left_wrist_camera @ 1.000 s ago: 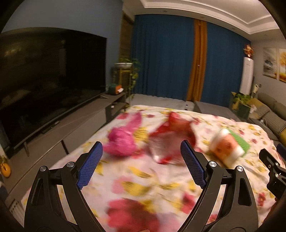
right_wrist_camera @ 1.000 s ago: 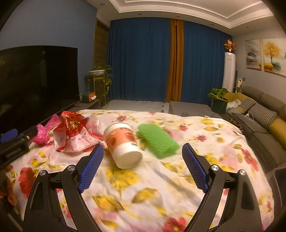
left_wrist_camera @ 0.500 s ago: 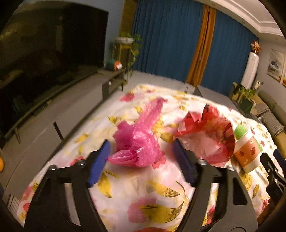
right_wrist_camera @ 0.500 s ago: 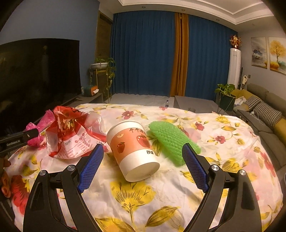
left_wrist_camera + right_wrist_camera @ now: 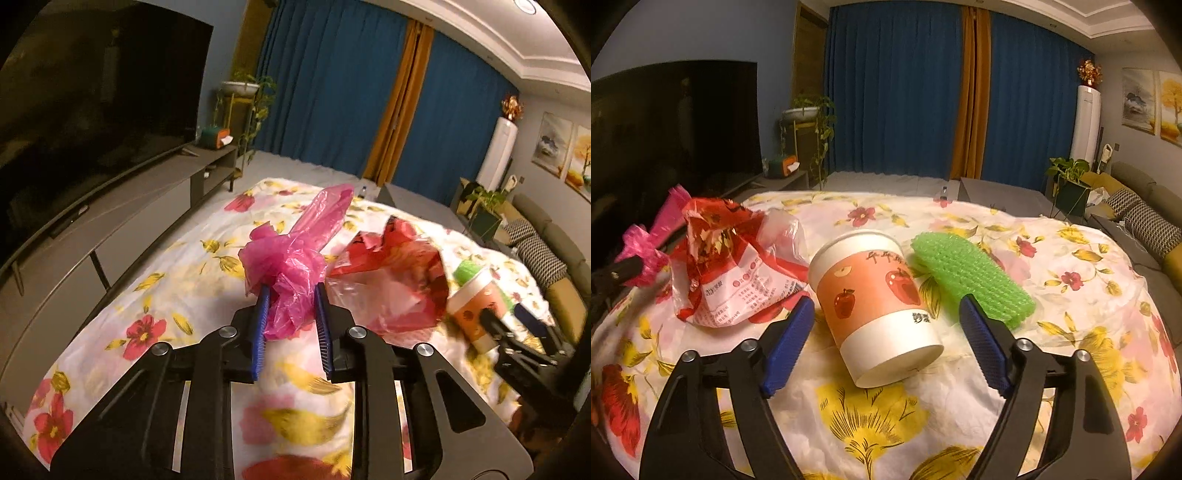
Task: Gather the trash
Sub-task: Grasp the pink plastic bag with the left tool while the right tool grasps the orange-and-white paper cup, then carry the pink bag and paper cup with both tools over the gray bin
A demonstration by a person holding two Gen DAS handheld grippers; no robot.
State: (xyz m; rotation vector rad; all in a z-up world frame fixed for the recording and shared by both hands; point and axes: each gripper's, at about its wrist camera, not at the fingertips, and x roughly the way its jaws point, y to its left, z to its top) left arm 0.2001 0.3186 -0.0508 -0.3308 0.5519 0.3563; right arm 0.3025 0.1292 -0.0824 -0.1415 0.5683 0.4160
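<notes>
pink plastic bag [image 5: 291, 258], thin and crushable, lies on the flowered cloth [image 5: 184, 266]; left gripper [image 5: 291, 317] has just been closing and pinches its bunched middle. right gripper [image 5: 886, 332], narrowing but apart, straddles the light paper cup [image 5: 875, 306], best taken across its stiff sides

A crumpled pink plastic bag [image 5: 291, 266] sits bunched on the floral bedspread [image 5: 1071, 332], one tail sticking up. Beside it lies a crinkled red and clear wrapper [image 5: 738, 266], then a paper cup [image 5: 875, 306] printed with apples, tipped on its side, touching a green foam net [image 5: 971, 277].
</notes>
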